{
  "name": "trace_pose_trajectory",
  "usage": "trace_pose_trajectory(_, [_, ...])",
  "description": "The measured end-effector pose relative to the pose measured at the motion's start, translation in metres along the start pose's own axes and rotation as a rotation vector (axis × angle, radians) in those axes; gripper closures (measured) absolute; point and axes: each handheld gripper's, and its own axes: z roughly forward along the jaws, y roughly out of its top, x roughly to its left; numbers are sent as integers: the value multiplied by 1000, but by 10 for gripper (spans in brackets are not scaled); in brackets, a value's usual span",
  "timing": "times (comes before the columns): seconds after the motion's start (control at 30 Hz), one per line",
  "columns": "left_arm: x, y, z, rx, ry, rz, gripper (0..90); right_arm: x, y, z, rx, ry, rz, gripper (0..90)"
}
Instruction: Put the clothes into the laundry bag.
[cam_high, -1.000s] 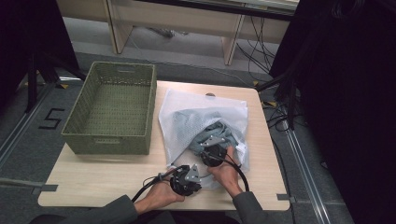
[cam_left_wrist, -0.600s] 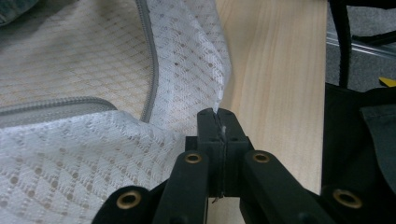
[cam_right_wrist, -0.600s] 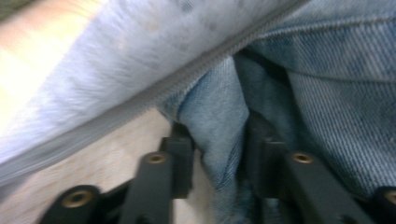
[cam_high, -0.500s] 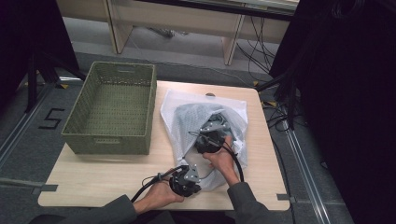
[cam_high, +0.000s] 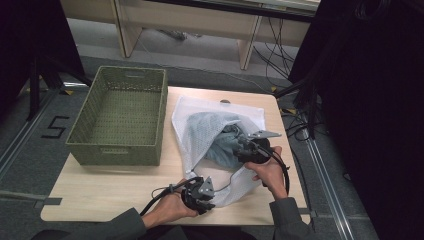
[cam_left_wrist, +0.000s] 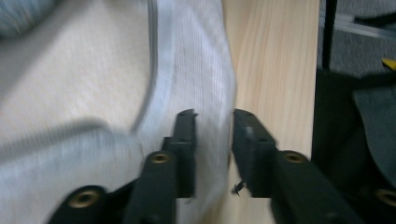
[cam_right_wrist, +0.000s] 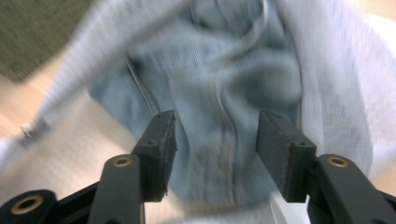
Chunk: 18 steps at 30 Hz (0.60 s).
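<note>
A white mesh bag (cam_high: 197, 117) lies on the wooden table (cam_high: 100, 192) with a grey-blue garment (cam_high: 215, 130) showing through its open mouth. My right gripper (cam_high: 240, 150) hovers at the garment's right side. In the right gripper view it (cam_right_wrist: 212, 126) is open, with the garment (cam_right_wrist: 219, 84) just beyond the jaws and the bag's white mesh (cam_right_wrist: 331, 93) around it. My left gripper (cam_high: 210, 196) is at the bag's near corner. In the left gripper view its jaws (cam_left_wrist: 214, 116) stand close together on the bag's white hem (cam_left_wrist: 205, 70).
A green woven basket (cam_high: 117, 150) stands empty on the table's left half, next to the bag. Bare table (cam_left_wrist: 275, 60) runs along the bag's edge. Cables and dark stands lie on the floor to the right, beyond the table's edge.
My right gripper has lifted away from the near part of the bag and shifted to the right side of the garment. The left gripper has stayed at the bag's near corner.
</note>
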Motion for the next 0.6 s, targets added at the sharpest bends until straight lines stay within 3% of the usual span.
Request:
trace_pose_trajectory(0.03, [-2, 8, 7, -44, 5, -18, 537, 0, -5, 4, 39, 12, 18, 459])
trace_pose_trajectory(0.07, [-2, 8, 7, -44, 5, -18, 505, -3, -8, 9, 31, 22, -20, 455])
trace_pose_trajectory(0.1, [-3, 12, 13, -60, -3, -22, 505, -3, -8, 9, 31, 22, -20, 455])
trace_pose_trajectory(0.13, [-5, 17, 24, -53, -8, -20, 470, 1, -12, 16, 56, 26, 2, 454])
trace_pose_trajectory(0.17, [-5, 17, 24, -53, -8, -20, 465, 1, -12, 16, 56, 26, 2, 454])
trace_pose_trajectory(0.2, [-7, 18, 35, -27, 10, -1, 473, 7, -16, 22, 107, 37, 25, 467])
trace_pose_trajectory(0.3, [-7, 17, 38, -37, 12, -3, 644, 10, -19, 27, 131, 29, 13, 525])
trace_pose_trajectory(0.33, [-7, 18, 37, -23, 2, -4, 713, 10, -22, 31, 169, 18, -9, 603])
trace_pose_trajectory(0.37, [-7, 18, 37, -23, 2, -4, 759, 10, -22, 31, 169, 18, -9, 603])
trace_pose_trajectory(0.4, [-8, 17, 36, -19, 1, -21, 797, 9, -25, 35, 156, -3, -37, 701])
trace_pose_trajectory(0.47, [-8, 17, 36, -19, -1, -23, 841, 9, -24, 37, 155, -16, -39, 735])
trace_pose_trajectory(0.5, [-8, 16, 35, -16, -4, -30, 841, 9, -24, 38, 154, -29, -67, 746])
trace_pose_trajectory(0.53, [-7, 15, 34, -22, -13, -49, 861, 11, -22, 41, 134, -69, -58, 764])
trace_pose_trajectory(0.57, [-7, 15, 34, -22, -13, -49, 872, 11, -22, 41, 134, -69, -58, 764])
trace_pose_trajectory(0.6, [-6, 14, 34, -18, -29, -63, 875, 11, -18, 46, 126, -127, -61, 772])
